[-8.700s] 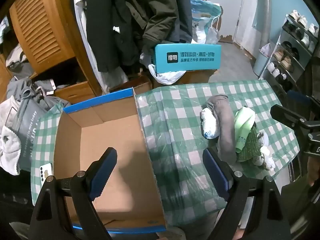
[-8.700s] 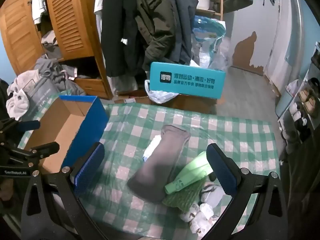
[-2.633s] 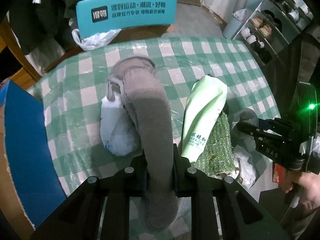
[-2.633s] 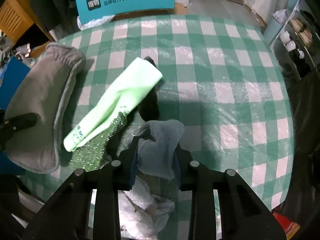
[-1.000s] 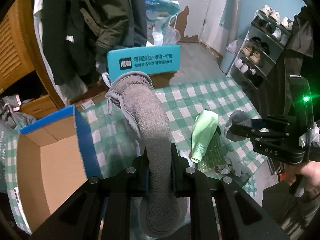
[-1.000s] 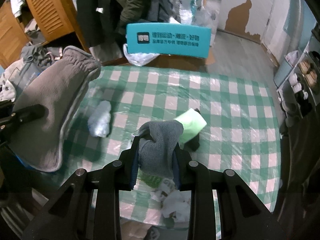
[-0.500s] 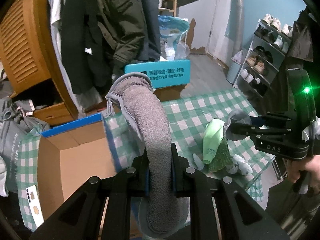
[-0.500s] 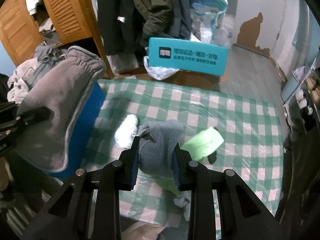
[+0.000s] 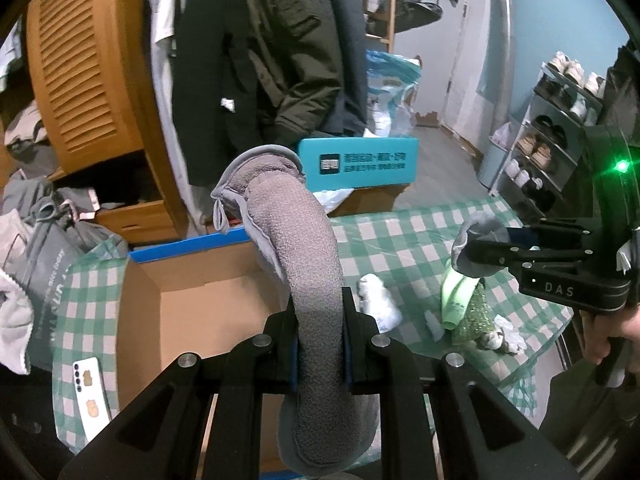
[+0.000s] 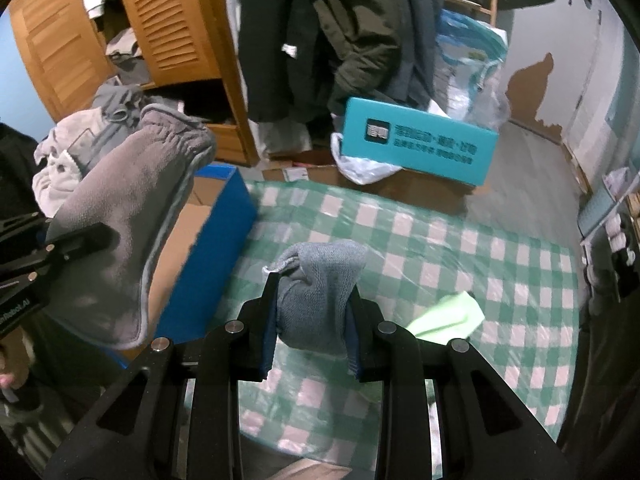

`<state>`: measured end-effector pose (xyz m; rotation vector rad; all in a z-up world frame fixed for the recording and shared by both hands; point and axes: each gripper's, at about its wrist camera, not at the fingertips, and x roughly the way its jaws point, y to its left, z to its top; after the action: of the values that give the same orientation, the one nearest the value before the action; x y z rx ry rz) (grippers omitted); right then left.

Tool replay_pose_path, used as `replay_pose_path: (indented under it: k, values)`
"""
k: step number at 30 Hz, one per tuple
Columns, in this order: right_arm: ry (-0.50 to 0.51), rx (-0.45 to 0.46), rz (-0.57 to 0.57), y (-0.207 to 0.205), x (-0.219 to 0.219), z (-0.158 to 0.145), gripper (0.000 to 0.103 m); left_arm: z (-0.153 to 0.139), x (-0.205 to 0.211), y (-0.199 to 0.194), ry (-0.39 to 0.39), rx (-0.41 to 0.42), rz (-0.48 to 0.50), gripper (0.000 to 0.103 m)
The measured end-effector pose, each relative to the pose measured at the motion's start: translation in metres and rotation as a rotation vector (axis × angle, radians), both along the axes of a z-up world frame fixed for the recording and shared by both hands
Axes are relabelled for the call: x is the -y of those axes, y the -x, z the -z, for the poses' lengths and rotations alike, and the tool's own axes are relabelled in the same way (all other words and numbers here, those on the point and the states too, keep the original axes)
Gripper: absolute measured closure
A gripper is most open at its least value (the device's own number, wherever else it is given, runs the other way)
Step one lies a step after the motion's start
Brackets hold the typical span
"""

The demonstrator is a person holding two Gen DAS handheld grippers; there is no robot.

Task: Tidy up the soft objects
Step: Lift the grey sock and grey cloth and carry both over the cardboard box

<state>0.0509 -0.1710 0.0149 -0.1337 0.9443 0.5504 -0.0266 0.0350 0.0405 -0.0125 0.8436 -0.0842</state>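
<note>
My left gripper (image 9: 320, 344) is shut on a long grey fleece mitt (image 9: 308, 256), which arches up in front of the lens and hangs above the open cardboard box (image 9: 208, 308) with the blue rim. In the right wrist view the same mitt (image 10: 120, 216) shows at the left, over the box (image 10: 216, 232). My right gripper (image 10: 312, 328) is shut on a bunched grey-blue knitted cloth (image 10: 320, 288), held above the checked tablecloth (image 10: 440, 248). From the left wrist view that cloth (image 9: 476, 244) shows at the right gripper's tips. A light green pouch (image 9: 456, 300), a glittery green piece (image 9: 472, 320) and a white-blue bundle (image 9: 380, 300) lie on the table.
A teal box (image 9: 360, 164) stands behind the table, with coats hanging above it. A wooden louvred wardrobe (image 9: 80, 80) and piled clothes (image 9: 36, 232) are at the left, a shoe rack (image 9: 560, 128) at the right. A phone (image 9: 90, 392) lies left of the box. A hand (image 9: 616, 336) holds the right gripper.
Both grippers have risen and shifted left toward the cardboard box, each still holding its cloth. The box interior now fills more of the left wrist view.
</note>
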Motion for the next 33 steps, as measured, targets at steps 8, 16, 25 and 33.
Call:
replay_pose_path:
  k: [8,16,25,33]
  values:
    - [-0.008,0.005,-0.056,-0.001,-0.043,-0.007,0.075,-0.003,-0.033,0.009,-0.013,0.019,-0.07,0.087]
    - [-0.024,0.003,-0.134,0.002,-0.093,-0.013,0.075,0.011,-0.068,0.014,-0.025,-0.005,-0.135,0.087]
    - [-0.014,-0.026,-0.21,0.008,-0.142,-0.003,0.075,0.024,-0.088,0.014,-0.047,-0.04,-0.172,0.087]
    - [0.003,-0.053,-0.255,0.011,-0.174,0.009,0.075,0.043,-0.102,0.013,-0.067,-0.09,-0.206,0.087]
